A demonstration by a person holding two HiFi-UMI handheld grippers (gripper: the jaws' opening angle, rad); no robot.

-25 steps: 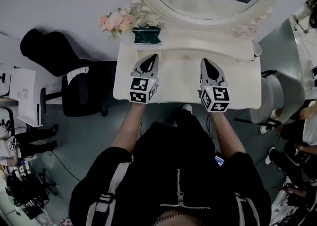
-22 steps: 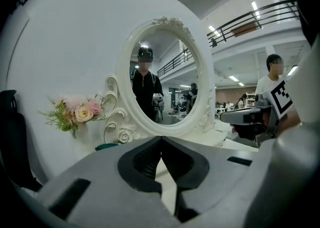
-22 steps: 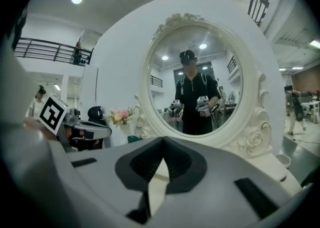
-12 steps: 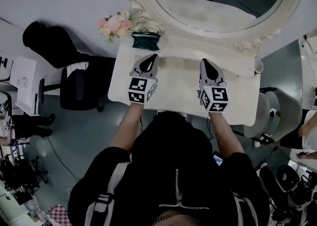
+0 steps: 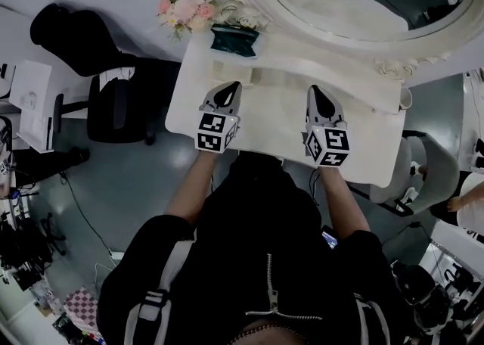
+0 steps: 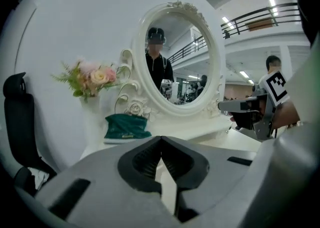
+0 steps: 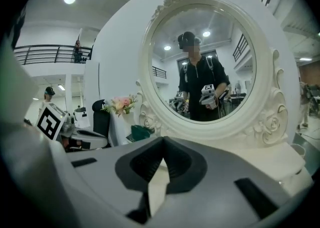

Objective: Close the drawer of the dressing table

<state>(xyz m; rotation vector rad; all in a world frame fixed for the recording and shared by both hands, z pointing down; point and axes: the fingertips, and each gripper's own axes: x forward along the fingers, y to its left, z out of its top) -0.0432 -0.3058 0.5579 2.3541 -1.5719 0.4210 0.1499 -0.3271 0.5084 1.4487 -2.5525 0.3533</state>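
The white dressing table [image 5: 189,101] stands under its oval mirror [image 5: 318,22]. A pale beige strip [image 5: 266,77] below the mirror base looks like the drawer; how far out it stands I cannot tell. My left gripper [image 5: 231,88] hovers over the table's left half and is shut, with nothing between its jaws [image 6: 160,138]. Over the right half hangs my right gripper [image 5: 314,91], also shut and empty [image 7: 163,139]. Both point toward the mirror, and their marker cubes overhang the table's front edge.
A green pouch [image 5: 234,38] lies at the table's back left beside a vase of pink flowers [image 5: 187,10]. A black office chair [image 5: 113,109] stands to the left and a grey chair [image 5: 427,158] to the right. Cables cross the floor.
Both grippers have sunk a little toward the tabletop, still side by side with jaws shut. The head camera has swung, so the table now lies tilted in the picture.
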